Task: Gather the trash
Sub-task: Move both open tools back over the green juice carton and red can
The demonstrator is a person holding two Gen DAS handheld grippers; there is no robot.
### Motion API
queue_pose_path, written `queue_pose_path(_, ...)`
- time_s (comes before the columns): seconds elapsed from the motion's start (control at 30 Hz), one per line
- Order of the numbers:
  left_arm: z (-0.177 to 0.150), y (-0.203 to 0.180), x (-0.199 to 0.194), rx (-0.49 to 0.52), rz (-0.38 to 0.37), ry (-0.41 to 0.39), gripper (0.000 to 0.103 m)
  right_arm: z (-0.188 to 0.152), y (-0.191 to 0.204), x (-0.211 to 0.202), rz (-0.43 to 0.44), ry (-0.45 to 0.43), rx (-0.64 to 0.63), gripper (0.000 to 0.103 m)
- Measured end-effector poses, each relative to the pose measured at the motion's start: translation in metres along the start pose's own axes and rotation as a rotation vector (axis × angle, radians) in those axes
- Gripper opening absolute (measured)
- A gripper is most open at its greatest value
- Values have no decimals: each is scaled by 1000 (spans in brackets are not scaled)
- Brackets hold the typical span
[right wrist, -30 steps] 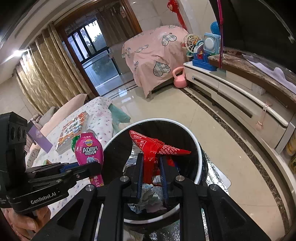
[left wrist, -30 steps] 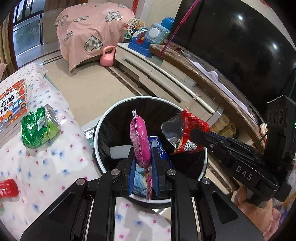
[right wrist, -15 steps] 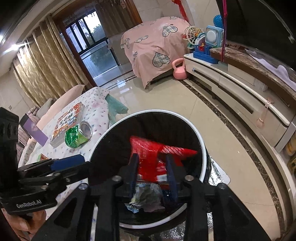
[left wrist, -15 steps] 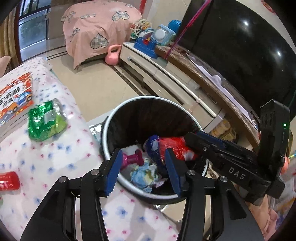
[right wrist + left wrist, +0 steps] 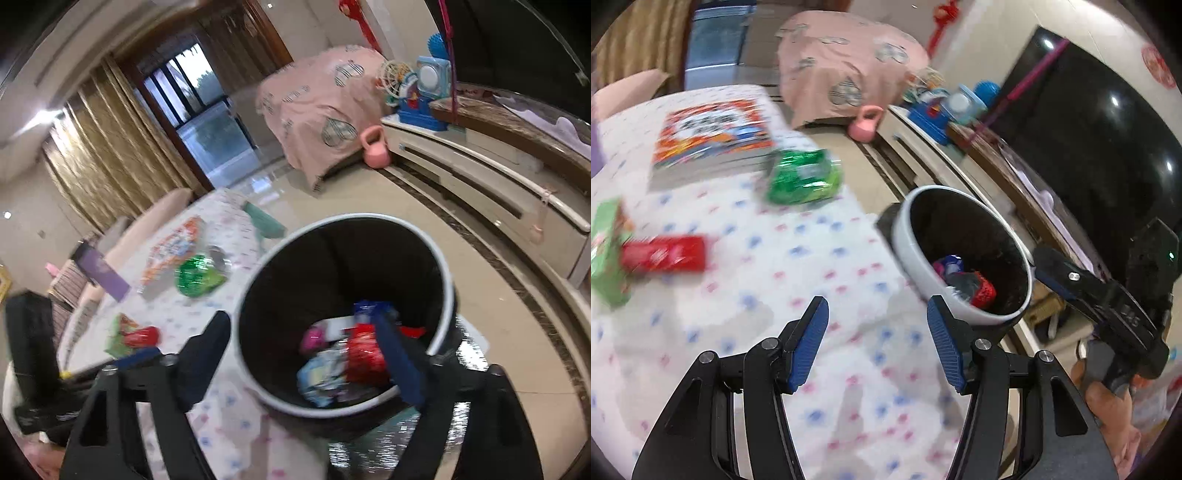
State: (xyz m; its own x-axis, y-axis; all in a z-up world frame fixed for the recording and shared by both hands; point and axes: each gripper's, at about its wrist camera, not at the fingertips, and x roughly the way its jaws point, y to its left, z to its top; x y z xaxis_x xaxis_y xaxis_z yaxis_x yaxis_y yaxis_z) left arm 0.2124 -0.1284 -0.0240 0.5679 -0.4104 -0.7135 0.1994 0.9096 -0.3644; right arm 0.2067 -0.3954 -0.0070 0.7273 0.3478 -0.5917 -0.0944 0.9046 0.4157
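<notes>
left tool (image 5: 877,341) agape | right tool (image 5: 314,354) agape | green can (image 5: 801,181) lying sideways

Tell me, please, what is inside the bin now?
In the bin lie a red wrapper, a pink bottle, a blue packet and pale crumpled wrappers. Whatever is under this heap, and the bin's bottom, stay covered.

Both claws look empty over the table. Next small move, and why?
Probably swing the left claw toward the crushed green can. Both claws are open, the black bin with white rim holds wrappers, and the can lies loose on the floral tablecloth.
</notes>
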Motion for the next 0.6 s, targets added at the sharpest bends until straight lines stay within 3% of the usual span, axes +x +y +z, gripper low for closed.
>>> queue_pose_path(0.23, -22, 51, -32, -81, 58, -26, 56, -21, 46, -3, 107, -28, -60, 94)
queue_pose_path(0.6, -49, 121, -67, -184, 151, -41, 56, -56, 108, 36, 210, 62, -149, 95)
